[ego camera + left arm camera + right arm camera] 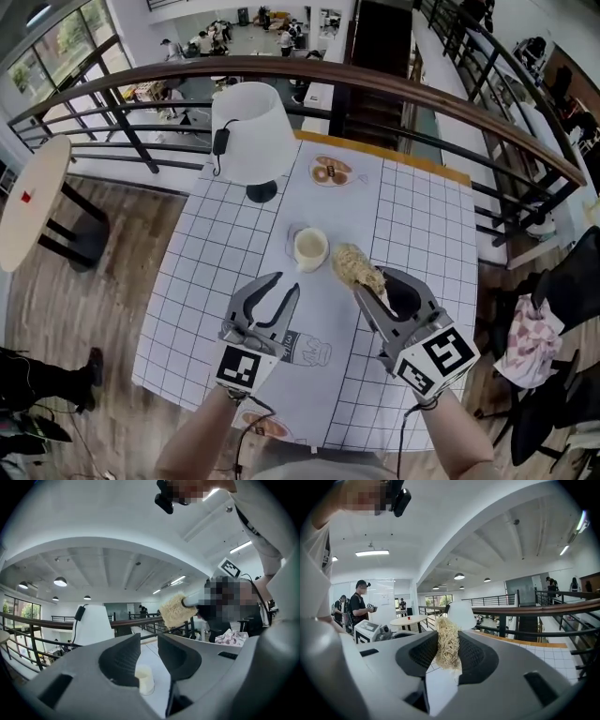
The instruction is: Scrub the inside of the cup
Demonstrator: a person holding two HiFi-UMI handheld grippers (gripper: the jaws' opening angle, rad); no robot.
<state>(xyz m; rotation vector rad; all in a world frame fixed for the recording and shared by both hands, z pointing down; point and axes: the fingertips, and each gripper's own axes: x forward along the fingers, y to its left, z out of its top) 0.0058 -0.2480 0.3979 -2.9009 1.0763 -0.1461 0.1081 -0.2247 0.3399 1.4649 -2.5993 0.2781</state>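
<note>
A cream cup (310,248) stands upright near the middle of the grid-patterned table (422,225). My left gripper (284,284) is open and empty just short of the cup, not touching it. In the left gripper view the cup (144,679) shows low between the open jaws of that gripper (149,641). My right gripper (372,284) is shut on a beige fibrous scrubber (359,267), whose head hangs just right of the cup and outside it. The scrubber (447,644) fills the gap of the right gripper (447,637). It also shows raised as the scrubber (177,610).
A white-shaded lamp (253,131) stands on the table's far left, with a plate of pastries (331,172) to its right. A curved railing (375,80) runs behind the table. A chair with a patterned cloth (530,337) is at the right.
</note>
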